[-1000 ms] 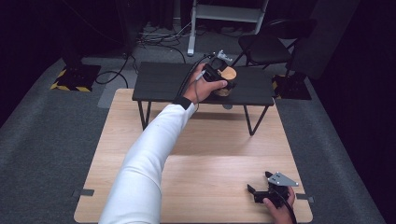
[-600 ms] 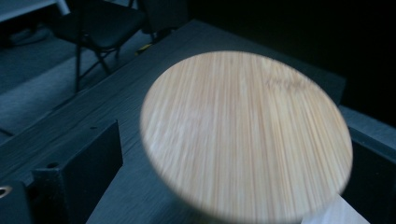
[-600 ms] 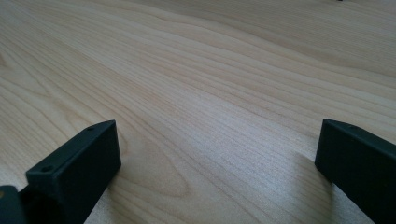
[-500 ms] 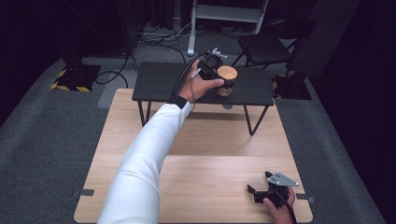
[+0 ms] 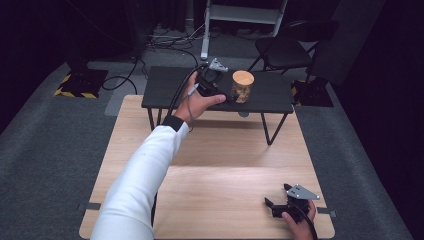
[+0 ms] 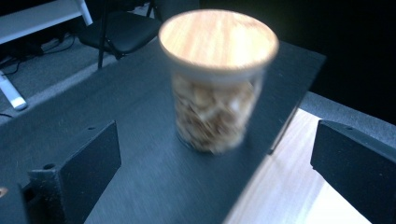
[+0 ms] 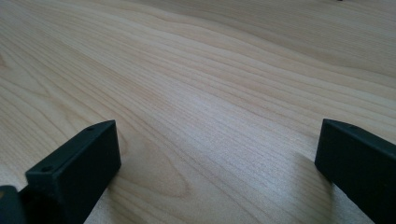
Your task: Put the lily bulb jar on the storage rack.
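A clear jar [image 5: 242, 86] with a round wooden lid, filled with light brown pieces, stands upright on the low black table [image 5: 170, 90]. My left gripper [image 5: 226, 91] hovers just left of it. Its jaws have just been opening and now stand open, apart from the glass. In the left gripper view the jar [image 6: 215, 93] sits a short way beyond the two black fingers [image 6: 88, 168], a little blurred. At the near right corner of the wooden table [image 5: 225, 165], my right gripper [image 5: 276, 196] rests open with bare wood [image 7: 215, 107] between its fingers [image 7: 74, 172].
The black table stands across the far end of the wooden table. Behind it are a dark chair [image 5: 285, 47], a white metal stand [image 5: 240, 12] and cables on grey carpet. A yellow-and-black striped base [image 5: 77, 84] lies at the far left.
The left gripper let go of the jar and drew back to the left; the jar stays standing on the black table. The right gripper has not moved.
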{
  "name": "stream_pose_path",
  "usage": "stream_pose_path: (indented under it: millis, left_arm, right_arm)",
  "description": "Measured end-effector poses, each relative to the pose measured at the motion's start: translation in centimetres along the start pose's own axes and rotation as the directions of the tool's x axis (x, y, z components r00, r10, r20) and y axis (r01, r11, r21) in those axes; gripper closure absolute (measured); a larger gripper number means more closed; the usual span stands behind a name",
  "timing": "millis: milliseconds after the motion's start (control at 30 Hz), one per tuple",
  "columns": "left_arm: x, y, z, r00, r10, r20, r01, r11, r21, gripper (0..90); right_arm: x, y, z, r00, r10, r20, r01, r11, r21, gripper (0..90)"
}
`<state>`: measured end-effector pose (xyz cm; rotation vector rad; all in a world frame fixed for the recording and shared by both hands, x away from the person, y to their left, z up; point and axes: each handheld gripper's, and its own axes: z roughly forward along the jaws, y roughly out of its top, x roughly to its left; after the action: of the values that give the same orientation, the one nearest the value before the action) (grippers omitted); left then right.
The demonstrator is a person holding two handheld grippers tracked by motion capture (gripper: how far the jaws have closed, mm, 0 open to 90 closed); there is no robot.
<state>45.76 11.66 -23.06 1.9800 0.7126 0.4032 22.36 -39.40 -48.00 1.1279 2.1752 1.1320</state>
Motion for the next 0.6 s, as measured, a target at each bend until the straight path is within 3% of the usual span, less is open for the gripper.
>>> stream_pose_path:
  millis: [233, 333, 600]
  left_arm:
    - [-2.4, -3.5, -2.8, 0.9996, 0.024, -0.012, -0.024, 0.9984, -0.050, 0.8]
    - [-2.9, -4.4, -3.6, 0.9992, 0.034, -0.020, -0.035, 0.9977, -0.058, 0.6]
    - [-4.5, -8.9, -6.5, 0.9981, 0.027, -0.055, -0.032, 0.9952, -0.093, 0.5]
  right_arm:
    - [0.0, 0.0, 0.0, 1.0000, 0.000, 0.000, 0.000, 1.000, -0.001, 0.0]
    - [0.0, 0.0, 0.0, 1.0000, 0.000, 0.000, 0.000, 1.000, 0.001, 0.0]
    - [0.0, 0.0, 0.0, 1.0000, -0.001, -0.001, 0.001, 1.000, 0.000, 0.0]
